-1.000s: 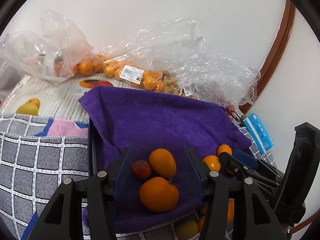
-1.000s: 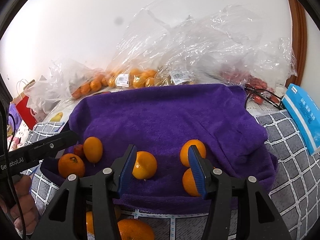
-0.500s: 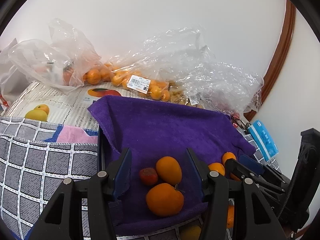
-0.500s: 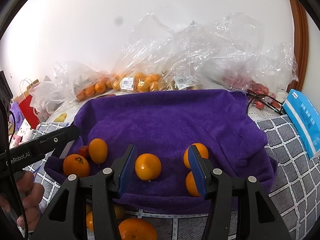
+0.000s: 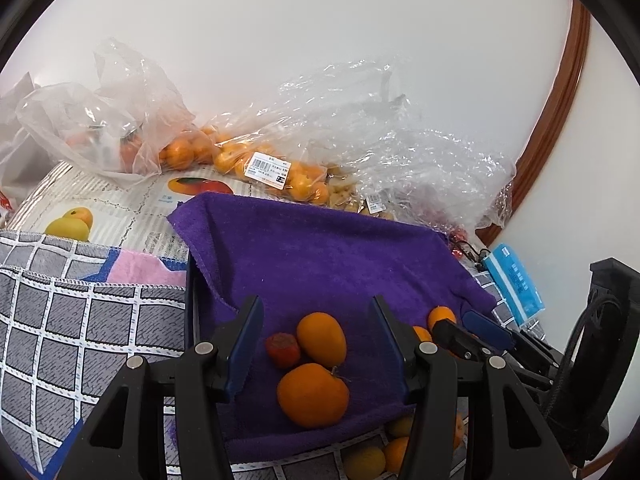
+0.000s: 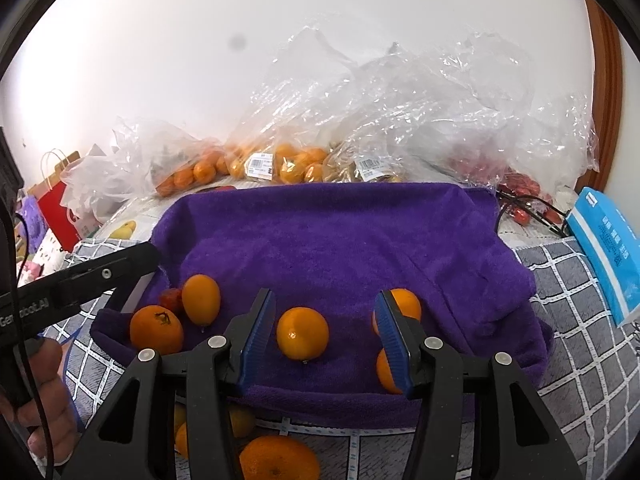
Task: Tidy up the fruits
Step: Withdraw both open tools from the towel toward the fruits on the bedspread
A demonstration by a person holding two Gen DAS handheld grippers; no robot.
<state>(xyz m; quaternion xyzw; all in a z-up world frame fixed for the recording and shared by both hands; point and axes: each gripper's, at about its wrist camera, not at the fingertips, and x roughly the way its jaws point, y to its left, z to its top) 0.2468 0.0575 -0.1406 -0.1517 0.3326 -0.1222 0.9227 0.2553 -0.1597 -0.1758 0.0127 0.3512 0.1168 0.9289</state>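
Observation:
A purple towel (image 5: 320, 256) lies on the table, also in the right wrist view (image 6: 340, 240). My left gripper (image 5: 316, 340) is open and empty above three fruits at the towel's left front: a round orange (image 5: 313, 395), an oval orange (image 5: 322, 339) and a small red fruit (image 5: 283, 350). My right gripper (image 6: 326, 336) is open and empty, with a single orange (image 6: 303, 333) between its fingers below. Two more oranges (image 6: 404, 304) sit behind the right finger. The left group also shows in the right wrist view (image 6: 157, 329).
Clear plastic bags of oranges (image 5: 276, 172) and other fruit (image 6: 420, 128) line the wall behind the towel. A blue packet (image 6: 608, 248) lies at the right. Loose oranges (image 6: 276, 460) lie on the grey checked cloth (image 5: 80, 320) in front of the towel.
Both grippers have drawn back and risen a little, so the towel and fruits sit lower and farther in view. No fruit has moved. Both grippers stayed open.

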